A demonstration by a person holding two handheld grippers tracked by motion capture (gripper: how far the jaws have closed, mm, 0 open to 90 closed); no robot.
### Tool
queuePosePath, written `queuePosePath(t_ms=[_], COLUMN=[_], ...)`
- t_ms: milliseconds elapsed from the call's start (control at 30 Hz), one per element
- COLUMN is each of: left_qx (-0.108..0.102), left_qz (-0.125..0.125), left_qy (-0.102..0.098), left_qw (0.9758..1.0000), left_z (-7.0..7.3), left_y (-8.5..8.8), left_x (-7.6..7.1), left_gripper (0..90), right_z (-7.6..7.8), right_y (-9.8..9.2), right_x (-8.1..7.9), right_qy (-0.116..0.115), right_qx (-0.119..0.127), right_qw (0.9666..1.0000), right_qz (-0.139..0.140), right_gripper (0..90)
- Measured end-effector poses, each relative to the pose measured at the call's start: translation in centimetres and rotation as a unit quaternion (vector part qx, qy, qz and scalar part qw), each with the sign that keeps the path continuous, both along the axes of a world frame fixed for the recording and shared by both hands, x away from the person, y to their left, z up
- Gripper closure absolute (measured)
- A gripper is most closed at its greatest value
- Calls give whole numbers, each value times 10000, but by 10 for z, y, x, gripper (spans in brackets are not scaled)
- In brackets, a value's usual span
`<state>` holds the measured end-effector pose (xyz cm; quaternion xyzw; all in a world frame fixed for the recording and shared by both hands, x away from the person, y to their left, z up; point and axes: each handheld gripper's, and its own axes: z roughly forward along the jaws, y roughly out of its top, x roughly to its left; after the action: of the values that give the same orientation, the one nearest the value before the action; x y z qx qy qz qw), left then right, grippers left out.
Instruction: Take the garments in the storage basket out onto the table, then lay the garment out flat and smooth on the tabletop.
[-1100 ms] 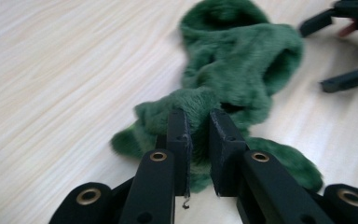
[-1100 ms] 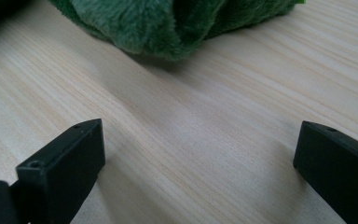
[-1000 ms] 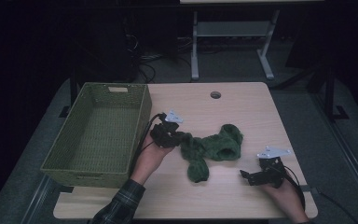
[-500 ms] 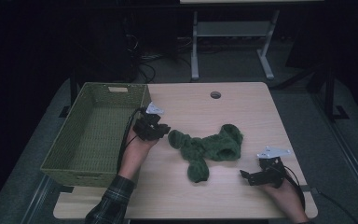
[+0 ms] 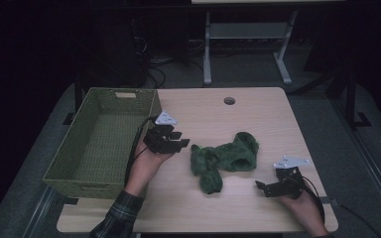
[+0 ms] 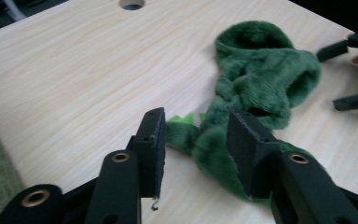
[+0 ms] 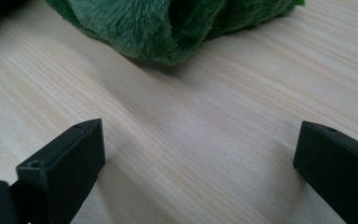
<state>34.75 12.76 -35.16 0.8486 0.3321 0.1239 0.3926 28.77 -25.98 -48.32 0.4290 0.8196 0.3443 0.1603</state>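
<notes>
Since the earlier frames the left gripper has pulled back from the fuzzy dark-green plush garment toward the olive-green woven rectangular basket; the plush's near end has shifted left and stretched out a bit. Its jaws have just been opening. In the left gripper view they stand apart with nothing pinched, the plush lying on the table beyond and partly behind the right-hand jaw. Looks like a let-go or a slipped grip, can't tell which.

Right gripper hasn't budged: parked on the light wooden table just beside the plush's lower right edge, jaws spread wide, empty. In the right gripper view the plush sits ahead of the jaws, not between them.

Plush is mid-table, crumpled, well clear of the basket, which is empty.

My read: the step is a re-grasp for moving it into the basket. To do it well:
- open the left jaws further before coming back in
- go for a thick fold, not loose pile, and bite deep
- lift high enough to clear the basket rim
- right gripper could take the far end to stop it dragging
</notes>
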Motion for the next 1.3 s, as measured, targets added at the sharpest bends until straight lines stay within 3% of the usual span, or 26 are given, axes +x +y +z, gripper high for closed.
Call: queuePosePath(t_ms=[100,200,367,467,633,900,1100,1300], left_qx=[-12,-57,-51,-93,-61,58,172,306], left_qz=[-102,-145,-202,-227,-314,-470,-592,-579], left_qy=[15,43,85,114,170,306,218,168], left_qw=[9999,9999,9997,9996,9993,9984,9979,9977], left_z=[-1,-3,-6,-8,-14,-27,-35,-41], left_y=[-3,-5,-8,-10,-14,-26,-41,-55], left_x=[-4,-6,-8,-9,-12,-12,0,20], left_gripper=[539,527,511,504,502,499,540,694], right_z=[4,9,29,40,51,47,55,55], right_y=[1,3,1,2,4,7,8,2], right_x=[-2,-2,4,16,39,70,58,38], right_qy=[20,-48,-192,-209,-287,-138,-177,-97], right_qx=[1,-34,209,338,331,440,557,643], right_qw=[10000,10000,9996,9992,9990,9988,9982,9979], right_qz=[65,54,55,48,-63,-180,-100,-11], right_gripper=[160,163,217,263,323,364,391,463])
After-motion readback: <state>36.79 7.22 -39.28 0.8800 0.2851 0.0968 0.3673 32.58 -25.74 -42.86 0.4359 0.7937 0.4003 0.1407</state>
